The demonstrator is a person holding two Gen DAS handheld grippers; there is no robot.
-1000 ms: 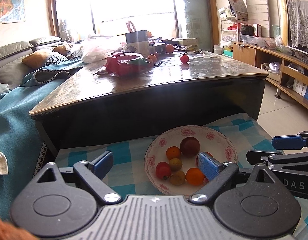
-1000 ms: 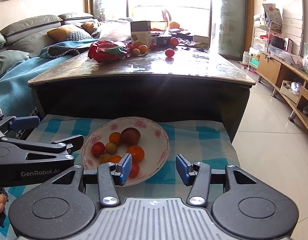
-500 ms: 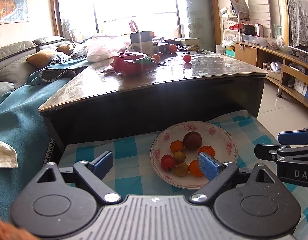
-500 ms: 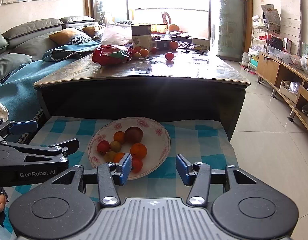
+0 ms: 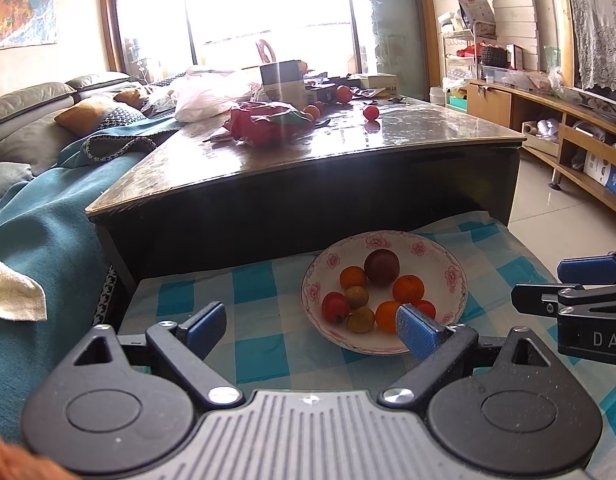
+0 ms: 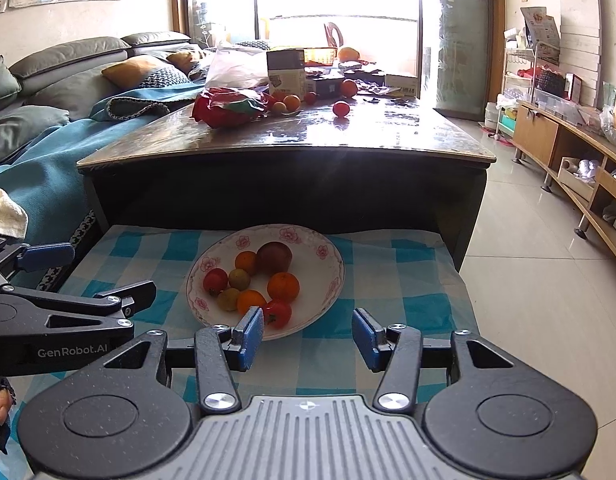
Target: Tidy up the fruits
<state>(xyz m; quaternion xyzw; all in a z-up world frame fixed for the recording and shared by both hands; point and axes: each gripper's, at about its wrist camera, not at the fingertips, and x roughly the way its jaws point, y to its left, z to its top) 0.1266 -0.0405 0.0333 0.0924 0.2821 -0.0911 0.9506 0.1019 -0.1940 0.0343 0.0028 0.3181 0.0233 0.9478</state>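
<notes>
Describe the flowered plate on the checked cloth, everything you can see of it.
The plate is round, shallow and white, apparently ceramic, with pink blossoms printed around its rim. It sits flat on the blue-and-white checked cloth before the dark coffee table. Eight small fruits lie in it: oranges, red ones, yellowish ones, one dark purple. Both tongs hover open nearby; neither appears to touch it.

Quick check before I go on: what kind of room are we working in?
Most likely a home living room: a sofa with cushions at left, a big coffee table ahead, and a low media cabinet along the right wall.
</notes>
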